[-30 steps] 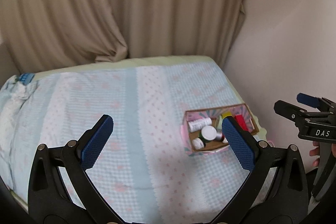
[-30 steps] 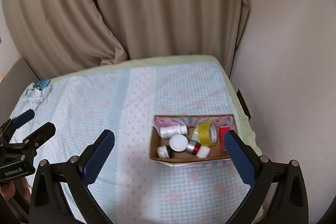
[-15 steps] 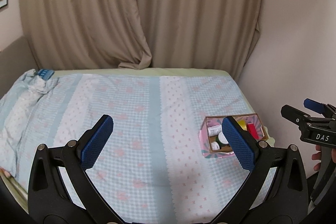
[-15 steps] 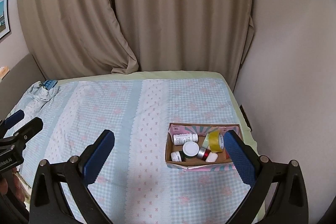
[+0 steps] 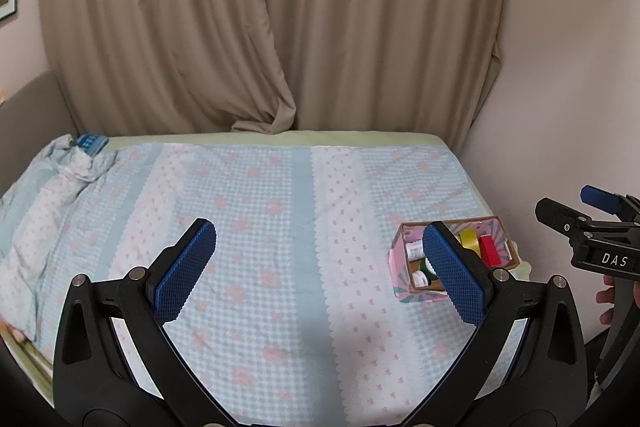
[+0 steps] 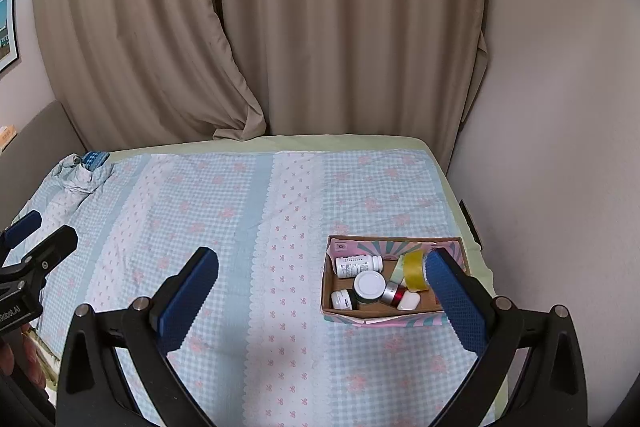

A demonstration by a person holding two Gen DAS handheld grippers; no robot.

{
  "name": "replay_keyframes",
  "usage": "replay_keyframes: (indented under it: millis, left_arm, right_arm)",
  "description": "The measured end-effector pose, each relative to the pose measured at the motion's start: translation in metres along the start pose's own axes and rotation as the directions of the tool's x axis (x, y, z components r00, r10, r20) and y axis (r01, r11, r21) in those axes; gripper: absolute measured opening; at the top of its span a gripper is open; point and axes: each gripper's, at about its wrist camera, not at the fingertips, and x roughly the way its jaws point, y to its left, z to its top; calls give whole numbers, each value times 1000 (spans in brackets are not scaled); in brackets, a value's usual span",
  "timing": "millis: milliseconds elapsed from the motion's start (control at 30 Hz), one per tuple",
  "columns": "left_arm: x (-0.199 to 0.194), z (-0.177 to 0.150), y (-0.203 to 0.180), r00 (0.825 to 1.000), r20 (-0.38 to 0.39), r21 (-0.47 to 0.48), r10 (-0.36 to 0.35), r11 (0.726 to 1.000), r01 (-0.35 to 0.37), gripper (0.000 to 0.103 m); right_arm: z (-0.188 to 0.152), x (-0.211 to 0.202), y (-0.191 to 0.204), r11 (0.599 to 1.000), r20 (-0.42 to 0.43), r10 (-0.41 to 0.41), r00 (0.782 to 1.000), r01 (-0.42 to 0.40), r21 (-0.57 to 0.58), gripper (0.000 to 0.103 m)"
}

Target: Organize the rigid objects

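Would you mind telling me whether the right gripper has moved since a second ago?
Yes. The right gripper has pulled back and up from the cardboard box, which now looks smaller and lower against the curtain.

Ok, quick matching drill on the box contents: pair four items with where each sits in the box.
Items:
1. white pill bottle
2. yellow tape roll
3. white-lidded jar
4. small white case

Places, as the right wrist view shows them:
A. upright, middle
B. on its side, far-left corner
C. near wall, right of the red-banded tin
D. on edge, right of centre

Pairs: 1-B, 2-D, 3-A, 4-C
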Motion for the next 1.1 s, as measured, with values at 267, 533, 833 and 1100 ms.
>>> replay_keyframes:
  millis: [267, 533, 833, 1100]
  left_arm:
    - [4, 1, -2, 1000, -6, -1, 5, 1000, -5, 103]
    - [7, -2, -5, 1000, -3, 4, 10, 1000, -10, 103]
    - [3, -1, -8, 999, 39, 3, 25, 1000, -25, 103]
    - [6, -1, -8, 999, 35, 0, 22, 1000, -22, 103]
  right_arm:
    - [0, 3, 0, 1000, -4, -1, 1000, 1, 7, 103]
    - [-1, 4, -2, 1000, -4, 1, 1000, -1, 11, 103]
    - [-2, 3, -6, 1000, -10, -12, 1000, 12, 18, 103]
    - [0, 3, -6, 1000, -9, -17, 1000, 18, 13, 103]
